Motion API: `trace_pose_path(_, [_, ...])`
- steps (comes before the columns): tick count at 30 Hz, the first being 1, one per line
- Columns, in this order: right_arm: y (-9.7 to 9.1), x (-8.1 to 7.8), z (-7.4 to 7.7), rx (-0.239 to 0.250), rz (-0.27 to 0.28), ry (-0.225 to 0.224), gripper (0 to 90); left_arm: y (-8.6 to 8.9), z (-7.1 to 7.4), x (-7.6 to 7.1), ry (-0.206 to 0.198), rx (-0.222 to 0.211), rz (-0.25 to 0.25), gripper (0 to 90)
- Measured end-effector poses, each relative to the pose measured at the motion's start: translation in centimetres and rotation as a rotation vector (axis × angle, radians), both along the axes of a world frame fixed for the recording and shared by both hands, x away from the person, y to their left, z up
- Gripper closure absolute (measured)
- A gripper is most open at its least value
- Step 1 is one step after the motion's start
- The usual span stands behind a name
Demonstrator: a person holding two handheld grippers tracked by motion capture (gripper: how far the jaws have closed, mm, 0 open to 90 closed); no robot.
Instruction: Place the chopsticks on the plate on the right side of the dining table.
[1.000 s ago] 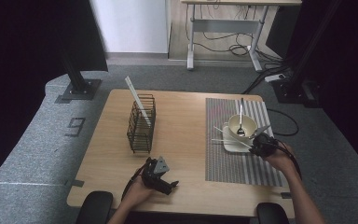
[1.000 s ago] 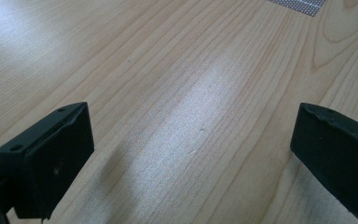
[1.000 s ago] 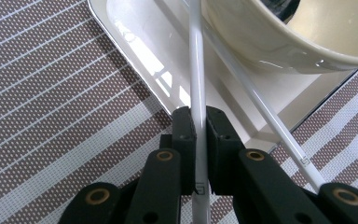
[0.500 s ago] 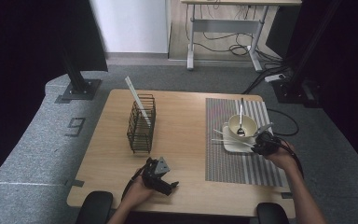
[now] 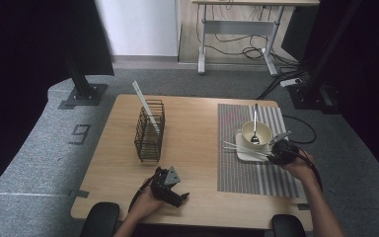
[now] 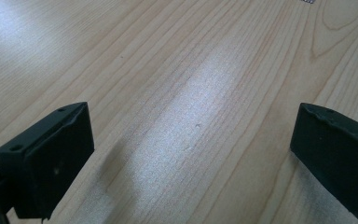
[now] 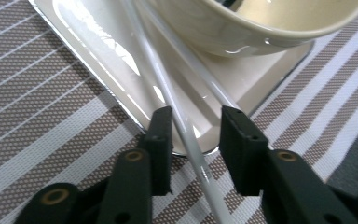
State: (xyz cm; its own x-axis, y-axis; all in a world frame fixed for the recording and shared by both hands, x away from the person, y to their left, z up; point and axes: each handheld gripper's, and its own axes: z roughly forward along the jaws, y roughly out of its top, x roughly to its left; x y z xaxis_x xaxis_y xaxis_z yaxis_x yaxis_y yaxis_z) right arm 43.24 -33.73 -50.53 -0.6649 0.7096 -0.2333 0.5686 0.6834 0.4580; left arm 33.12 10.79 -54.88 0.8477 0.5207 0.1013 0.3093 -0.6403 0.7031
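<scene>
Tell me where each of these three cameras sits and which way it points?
High view: above the person's side, facing forward and down on the table; both forearms enter from below.
Left gripper view: rides the left gripper, facing bare wood between wide-apart fingers.
Right gripper view: rides the right gripper, facing chopsticks, plate and bowl; its fingers have just been opening around one chopstick.
Shared: high and right gripper views both show the striped mat.

Black tool [image 7: 193, 135] jaws, brass-ringed screw holes
</scene>
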Motion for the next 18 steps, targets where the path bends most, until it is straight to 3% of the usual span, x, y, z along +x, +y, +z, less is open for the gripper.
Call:
trace_pose_path(7, [-0.41, 0.01, -0.12, -0.014, -0.053, -0.036, 51.8, -0.07, -0.01, -0.02, -0.001, 0.009, -0.006, 0.0])
trace_pose_path(18, [-1.02, 0.3, -0.28, -0.011, -0.131, -0.057, 47.5, -0.2, -0.1, 0.03, 0.004, 0.028, -0.005, 0.0])
